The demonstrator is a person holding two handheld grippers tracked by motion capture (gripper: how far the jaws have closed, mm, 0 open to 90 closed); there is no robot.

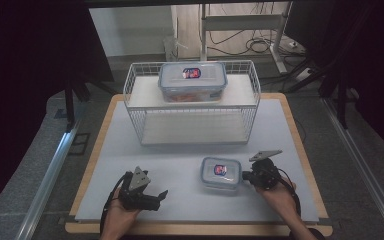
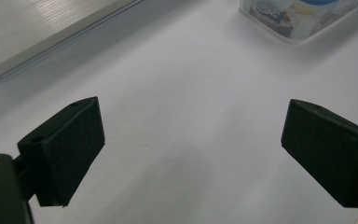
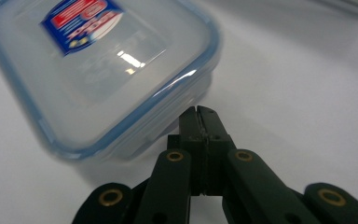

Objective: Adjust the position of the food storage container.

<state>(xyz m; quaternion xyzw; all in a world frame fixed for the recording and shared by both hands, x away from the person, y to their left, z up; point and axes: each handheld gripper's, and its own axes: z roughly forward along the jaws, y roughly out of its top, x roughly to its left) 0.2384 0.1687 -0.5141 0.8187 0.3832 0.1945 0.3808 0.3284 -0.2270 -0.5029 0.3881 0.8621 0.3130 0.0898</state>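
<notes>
A small clear food box with a blue-rimmed lid and a red-and-blue label [image 1: 221, 173] [image 3: 102, 74] lies on the white table mat. My right gripper [image 1: 246, 176] [image 3: 199, 112] sits at its right side, jaws shut flat together with nothing between them, tips touching or almost touching the box's lower wall. My left gripper [image 1: 161, 195] [image 2: 193, 154] rests low at the near left, jaws wide open over bare mat, well apart from the small box [image 2: 298, 16]. A larger box of the same kind [image 1: 193, 81] stands on the top shelf of a white wire rack [image 1: 192, 102].
The rack stands at the back middle of the mat [image 1: 180, 165], its lower shelf [image 1: 192, 130] bare. The wooden table edge [image 1: 195, 230] runs along the front. A metal frame with cables [image 1: 250, 30] stands behind the table.
</notes>
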